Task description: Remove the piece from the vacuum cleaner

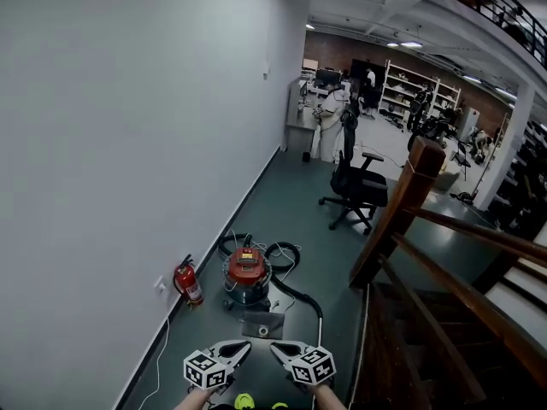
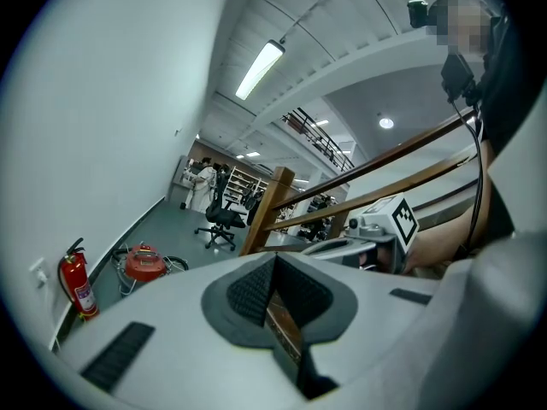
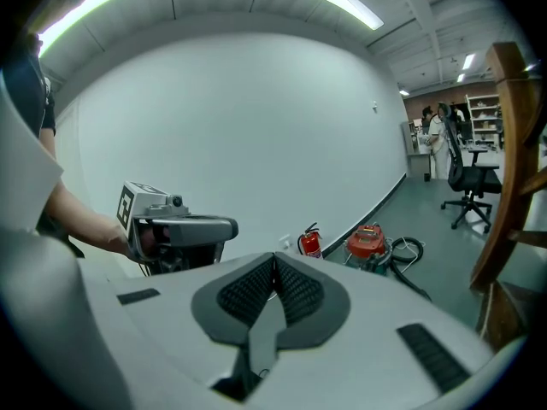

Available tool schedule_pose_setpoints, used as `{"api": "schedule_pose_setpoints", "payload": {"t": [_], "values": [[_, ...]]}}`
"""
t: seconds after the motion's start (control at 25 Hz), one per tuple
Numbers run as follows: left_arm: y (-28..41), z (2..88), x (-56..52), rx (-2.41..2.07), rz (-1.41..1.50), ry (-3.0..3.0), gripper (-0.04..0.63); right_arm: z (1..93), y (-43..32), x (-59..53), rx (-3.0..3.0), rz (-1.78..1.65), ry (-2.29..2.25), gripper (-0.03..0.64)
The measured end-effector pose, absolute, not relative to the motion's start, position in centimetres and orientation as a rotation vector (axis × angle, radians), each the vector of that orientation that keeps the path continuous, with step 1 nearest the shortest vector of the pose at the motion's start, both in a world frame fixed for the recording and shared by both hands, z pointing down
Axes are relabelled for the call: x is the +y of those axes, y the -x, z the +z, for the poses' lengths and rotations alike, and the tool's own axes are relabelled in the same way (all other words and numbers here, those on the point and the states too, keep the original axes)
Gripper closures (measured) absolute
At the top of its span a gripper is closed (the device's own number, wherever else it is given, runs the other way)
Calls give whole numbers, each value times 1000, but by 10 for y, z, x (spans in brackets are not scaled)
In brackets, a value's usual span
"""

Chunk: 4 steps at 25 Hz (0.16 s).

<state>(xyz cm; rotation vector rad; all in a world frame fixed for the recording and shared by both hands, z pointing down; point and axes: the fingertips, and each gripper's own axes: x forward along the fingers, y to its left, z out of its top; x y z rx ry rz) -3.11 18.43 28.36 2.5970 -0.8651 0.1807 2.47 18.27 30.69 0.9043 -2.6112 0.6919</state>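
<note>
A red canister vacuum cleaner point(image 1: 246, 272) stands on the grey floor by the white wall, with its black hose point(image 1: 284, 253) coiled behind it. A tube runs from it toward a flat grey floor piece point(image 1: 263, 325) in front. My left gripper point(image 1: 243, 346) and right gripper point(image 1: 276, 348) hover side by side, short of that piece. Both are shut with nothing between the pads. The vacuum cleaner point(image 2: 144, 263) is small and far off in the left gripper view, beyond the left gripper point(image 2: 275, 265). From the right gripper point(image 3: 273, 267), the vacuum cleaner point(image 3: 367, 241) also lies ahead.
A red fire extinguisher point(image 1: 188, 282) stands against the wall left of the vacuum. A black office chair point(image 1: 359, 190) is farther down the aisle. A wooden stair railing point(image 1: 410, 203) and steps border the right side. Shelves, desks and people are far back.
</note>
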Motion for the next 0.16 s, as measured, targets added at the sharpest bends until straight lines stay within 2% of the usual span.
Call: {"api": "schedule_pose_setpoints", "payload": {"t": [0.16], "values": [[35, 280, 182, -860, 187, -2611, 586, 305, -17, 186, -2621, 697, -902, 601]]}}
